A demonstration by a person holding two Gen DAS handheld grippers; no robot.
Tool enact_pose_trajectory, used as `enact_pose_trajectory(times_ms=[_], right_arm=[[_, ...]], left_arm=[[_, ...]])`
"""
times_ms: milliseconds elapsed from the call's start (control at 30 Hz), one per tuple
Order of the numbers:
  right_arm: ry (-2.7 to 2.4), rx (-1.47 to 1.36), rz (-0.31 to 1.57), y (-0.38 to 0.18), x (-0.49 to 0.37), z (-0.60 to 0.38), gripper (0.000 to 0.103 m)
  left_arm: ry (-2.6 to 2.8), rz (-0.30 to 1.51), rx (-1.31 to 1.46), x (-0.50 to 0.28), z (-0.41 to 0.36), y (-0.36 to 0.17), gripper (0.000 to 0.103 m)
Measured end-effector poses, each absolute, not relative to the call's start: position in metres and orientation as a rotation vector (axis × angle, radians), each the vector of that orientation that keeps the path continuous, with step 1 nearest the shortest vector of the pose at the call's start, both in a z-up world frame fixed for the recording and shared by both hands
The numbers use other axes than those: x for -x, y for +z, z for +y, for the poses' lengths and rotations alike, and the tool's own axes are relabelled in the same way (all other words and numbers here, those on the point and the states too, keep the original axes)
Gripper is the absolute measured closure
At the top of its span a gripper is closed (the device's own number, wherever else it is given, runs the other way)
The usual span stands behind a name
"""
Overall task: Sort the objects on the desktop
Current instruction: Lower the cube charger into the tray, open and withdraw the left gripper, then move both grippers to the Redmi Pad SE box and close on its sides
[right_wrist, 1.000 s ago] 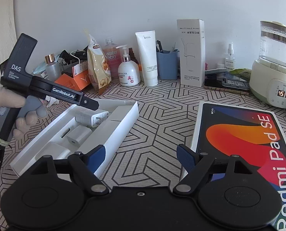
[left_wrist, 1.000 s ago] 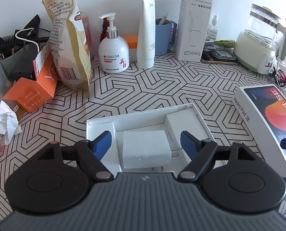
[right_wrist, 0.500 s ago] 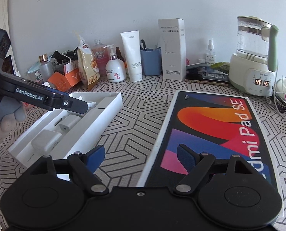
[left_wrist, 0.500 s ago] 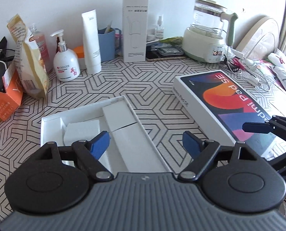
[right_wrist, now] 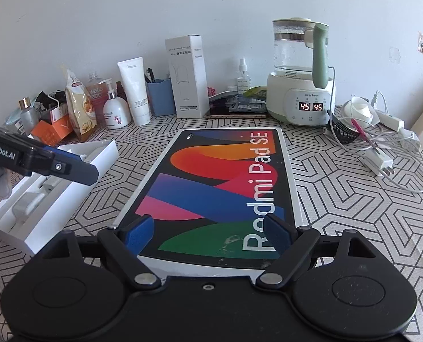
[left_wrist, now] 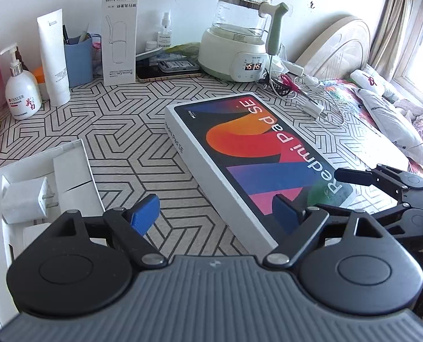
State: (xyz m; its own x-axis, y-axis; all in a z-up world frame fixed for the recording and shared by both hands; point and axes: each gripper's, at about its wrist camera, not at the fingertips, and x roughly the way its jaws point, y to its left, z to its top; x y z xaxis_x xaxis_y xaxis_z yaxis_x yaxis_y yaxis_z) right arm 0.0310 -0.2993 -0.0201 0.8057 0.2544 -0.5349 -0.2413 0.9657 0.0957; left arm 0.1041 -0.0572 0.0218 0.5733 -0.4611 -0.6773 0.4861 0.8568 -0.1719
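A colourful Redmi Pad SE box lid [left_wrist: 248,148] [right_wrist: 220,182] lies flat on the patterned table. Left of it sits an open white tray [left_wrist: 77,176] [right_wrist: 77,176] holding a white charger [left_wrist: 23,199] [right_wrist: 26,203]. My left gripper [left_wrist: 215,213] is open above the table, between the tray and the lid's near corner. My right gripper [right_wrist: 208,232] is open, its blue pads spread over the lid's near end. The right gripper's fingers [left_wrist: 354,176] also show at the lid's far corner in the left wrist view. The left gripper's body [right_wrist: 40,161] hangs over the tray in the right wrist view.
Along the wall stand a pump bottle [left_wrist: 22,91], white tube [left_wrist: 53,57], blue pen cup [left_wrist: 79,57], tall white carton [left_wrist: 120,31] and a kettle reading 45 [left_wrist: 240,34]. Cables and a plug [right_wrist: 379,156] lie at the right. A snack bag [right_wrist: 79,105] and orange box [right_wrist: 52,129] sit left.
Both grippers have swung right, from the white tray toward the Redmi Pad SE lid. The right gripper now straddles the lid's near end. Both stay open and hold nothing.
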Motion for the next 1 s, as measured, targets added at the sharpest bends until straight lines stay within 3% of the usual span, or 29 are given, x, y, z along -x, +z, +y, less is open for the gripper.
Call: enact_pose_trajectory(times_ms=[500, 1000], right_arm=[[0.269, 0.031, 0.643, -0.02, -0.072, -0.342, 0.015], [0.399, -0.21, 0.728, -0.043, -0.089, -0.361, 0.01]], left_arm=[[-0.542, 0.823, -0.077, -0.112, -0.1, 0.014, 0.016], [-0.451, 0.942, 0.064, -0.131, -0.108, -0.002, 0.016]])
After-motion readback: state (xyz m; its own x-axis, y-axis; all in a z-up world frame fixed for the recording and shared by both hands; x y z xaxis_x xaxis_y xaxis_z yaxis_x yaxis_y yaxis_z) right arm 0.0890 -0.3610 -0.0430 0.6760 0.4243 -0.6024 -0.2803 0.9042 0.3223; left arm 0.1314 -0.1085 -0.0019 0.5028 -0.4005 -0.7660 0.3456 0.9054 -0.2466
